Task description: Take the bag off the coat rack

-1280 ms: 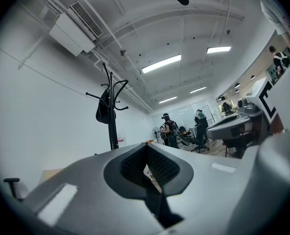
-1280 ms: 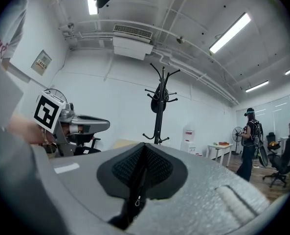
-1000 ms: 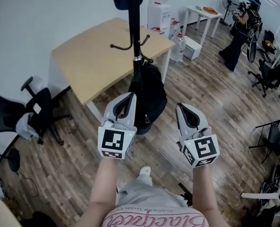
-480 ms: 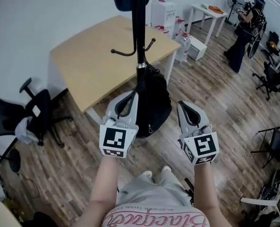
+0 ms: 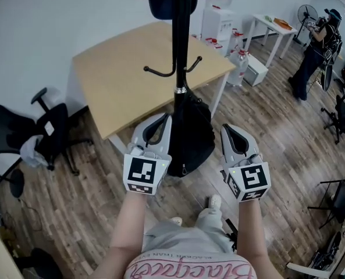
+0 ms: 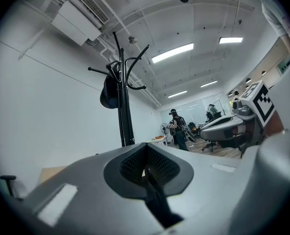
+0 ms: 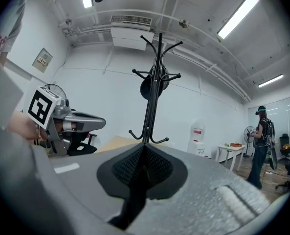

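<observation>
Left gripper (image 5: 163, 117), right gripper (image 5: 228, 128) jaws closed, empty; black bag (image 5: 192, 133) against coat rack (image 5: 181, 45) pole, between tips. Rack nearer than second ago.

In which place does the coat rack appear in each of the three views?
Head view: coat rack at upper centre, its pole running down from the top edge.
Left gripper view: coat rack left of centre, rising above the gripper's body.
Right gripper view: coat rack at the centre, upright against the white wall.
Shared landmark: the dark hanging item near the rack's top.
</observation>
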The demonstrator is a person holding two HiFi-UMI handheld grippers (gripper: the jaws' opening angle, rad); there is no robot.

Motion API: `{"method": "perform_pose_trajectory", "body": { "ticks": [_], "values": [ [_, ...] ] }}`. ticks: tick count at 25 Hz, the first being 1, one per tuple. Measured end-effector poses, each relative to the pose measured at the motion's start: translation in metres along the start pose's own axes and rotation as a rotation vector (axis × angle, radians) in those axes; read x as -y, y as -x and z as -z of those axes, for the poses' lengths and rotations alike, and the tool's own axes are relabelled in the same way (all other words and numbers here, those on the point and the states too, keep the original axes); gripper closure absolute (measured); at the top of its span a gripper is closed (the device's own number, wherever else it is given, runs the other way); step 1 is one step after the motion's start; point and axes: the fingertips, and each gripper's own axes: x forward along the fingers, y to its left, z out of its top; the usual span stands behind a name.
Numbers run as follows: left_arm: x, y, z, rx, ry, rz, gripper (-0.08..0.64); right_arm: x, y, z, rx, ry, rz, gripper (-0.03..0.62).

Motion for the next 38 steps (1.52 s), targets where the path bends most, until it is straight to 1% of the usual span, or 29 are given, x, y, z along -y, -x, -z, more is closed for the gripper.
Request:
{"method": "perform_pose_trajectory", "body": {
  "ticks": [4,8,12,17,19,22,23,28,31,33,34,36,38],
  "values": [
    [-0.003,-0.016,0.0,-0.009,-0.005,-0.065,0.548,0.019,-0.015,0.002,0.01,-0.002,-0.054,0.589],
    [-0.002,-0.03,0.003,-0.023,-0.008,-0.147,0.548,0.038,-0.03,0.011,0.009,0.003,-0.124,0.588],
    [-0.002,-0.044,0.009,-0.041,-0.017,-0.221,0.548,0.06,-0.051,0.016,0.024,-0.018,-0.196,0.589],
    [-0.005,-0.054,0.014,-0.056,-0.008,-0.314,0.54,0.074,-0.075,0.018,0.045,-0.001,-0.292,0.588],
    [-0.005,-0.056,0.016,-0.058,0.0,-0.348,0.535,0.079,-0.082,0.019,0.052,-0.017,-0.328,0.588],
    [-0.006,-0.057,0.015,-0.059,0.006,-0.401,0.521,0.085,-0.091,0.017,0.073,-0.064,-0.394,0.588],
    [-0.005,-0.058,0.015,-0.058,0.008,-0.416,0.511,0.087,-0.093,0.016,0.08,-0.074,-0.414,0.579],
    [0.0,-0.059,0.018,-0.067,0.013,-0.472,0.461,0.094,-0.104,0.017,0.094,-0.101,-0.498,0.464],
    [0.005,-0.057,0.022,-0.081,0.024,-0.5,0.414,0.09,-0.106,0.021,0.099,-0.113,-0.575,0.379],
    [0.007,-0.057,0.025,-0.094,0.046,-0.504,0.352,0.085,-0.104,0.02,0.109,-0.123,-0.633,0.302],
    [0.007,-0.057,0.027,-0.1,0.06,-0.505,0.299,0.083,-0.104,0.02,0.113,-0.124,-0.651,0.271],
    [0.008,-0.057,0.031,-0.109,0.082,-0.511,0.212,0.081,-0.105,0.022,0.111,-0.119,-0.664,0.242],
    [0.01,-0.057,0.037,-0.123,0.094,-0.513,0.174,0.081,-0.107,0.027,0.095,-0.114,-0.661,0.244]
  ]
}}
